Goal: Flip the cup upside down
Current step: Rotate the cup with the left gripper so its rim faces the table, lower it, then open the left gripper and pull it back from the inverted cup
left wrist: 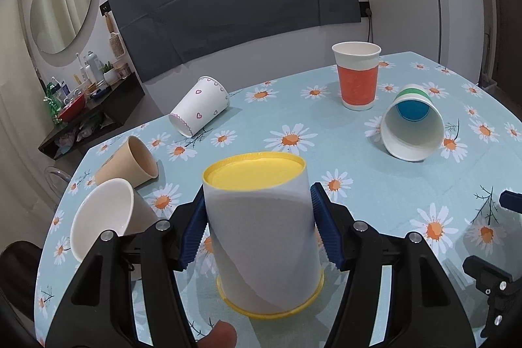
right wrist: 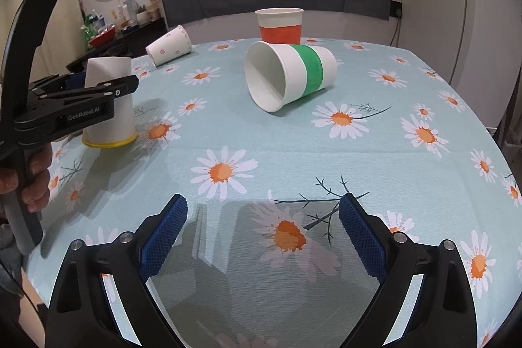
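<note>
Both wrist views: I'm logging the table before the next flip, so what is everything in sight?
Yellow-rimmed cup: one, white, upside down on its rim, near left, between the left fingers.
Green-banded cup: one, white, on its side, mid-table.
Orange-banded cup: one, upright, far side.
Heart-print cup: one, white, on its side, far left.
Beige cup: one, on its side, left edge.
Cream cup: one, on its side, near-left edge.
Tablecloth: one, pale blue with daisies.
Left gripper: black, blue fingers flanking the yellow-rimmed cup.
Right gripper: open, above bare cloth.
</note>
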Demonstrator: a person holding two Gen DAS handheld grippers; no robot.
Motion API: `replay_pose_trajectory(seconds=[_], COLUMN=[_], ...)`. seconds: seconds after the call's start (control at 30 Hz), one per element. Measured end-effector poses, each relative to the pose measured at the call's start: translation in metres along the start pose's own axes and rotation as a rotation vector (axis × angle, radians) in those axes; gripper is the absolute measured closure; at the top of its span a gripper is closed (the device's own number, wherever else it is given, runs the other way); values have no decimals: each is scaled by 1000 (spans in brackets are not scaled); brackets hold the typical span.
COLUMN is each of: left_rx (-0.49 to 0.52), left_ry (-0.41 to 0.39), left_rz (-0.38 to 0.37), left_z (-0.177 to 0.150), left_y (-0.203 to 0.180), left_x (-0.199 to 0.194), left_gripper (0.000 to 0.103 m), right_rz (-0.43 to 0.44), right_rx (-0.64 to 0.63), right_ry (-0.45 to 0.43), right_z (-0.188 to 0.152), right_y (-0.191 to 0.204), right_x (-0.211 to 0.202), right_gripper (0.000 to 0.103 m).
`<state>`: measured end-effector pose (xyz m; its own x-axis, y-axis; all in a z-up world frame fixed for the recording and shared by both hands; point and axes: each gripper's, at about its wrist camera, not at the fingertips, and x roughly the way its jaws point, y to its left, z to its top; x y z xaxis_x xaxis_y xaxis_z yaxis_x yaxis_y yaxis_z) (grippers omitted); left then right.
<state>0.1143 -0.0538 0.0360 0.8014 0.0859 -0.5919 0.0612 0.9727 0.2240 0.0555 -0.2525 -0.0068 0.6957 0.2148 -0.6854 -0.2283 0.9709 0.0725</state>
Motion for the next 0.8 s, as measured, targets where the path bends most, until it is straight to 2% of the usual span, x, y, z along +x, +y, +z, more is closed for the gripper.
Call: replay_pose_trajectory(seconds=[0.1, 0.17, 0.2, 0.23, 0.33, 0.57, 0.8], left_rx=[-1, -11, -20, -27, -27, -72, -141], left_ry=[29, 54, 54, 40, 2, -17, -3], left_rz=[-9, -25, -33, -40, -34, -64, -81], left_z=[-6, -10, -12, -14, -19, -31, -61], left_y=[2, 4, 6, 7, 10, 21, 31], left_x=[-3, -5, -8, -13, -28, -55, -56], left_gripper=[41, 27, 13, 9, 6, 6, 6], right_rz=[-1, -1, -2, -2, -4, -15, -23], right_rx=[1, 0, 0, 0, 0, 4, -8], right_ry=[0, -1, -1, -1, 0, -3, -12], right_z=[0, 0, 0, 0, 0, 0, 0], right_y=[0, 0, 0, 0, 0, -1, 1], right_x=[0, 0, 0, 0, 0, -1, -2], right_gripper=[13, 13, 13, 13, 13, 13, 13])
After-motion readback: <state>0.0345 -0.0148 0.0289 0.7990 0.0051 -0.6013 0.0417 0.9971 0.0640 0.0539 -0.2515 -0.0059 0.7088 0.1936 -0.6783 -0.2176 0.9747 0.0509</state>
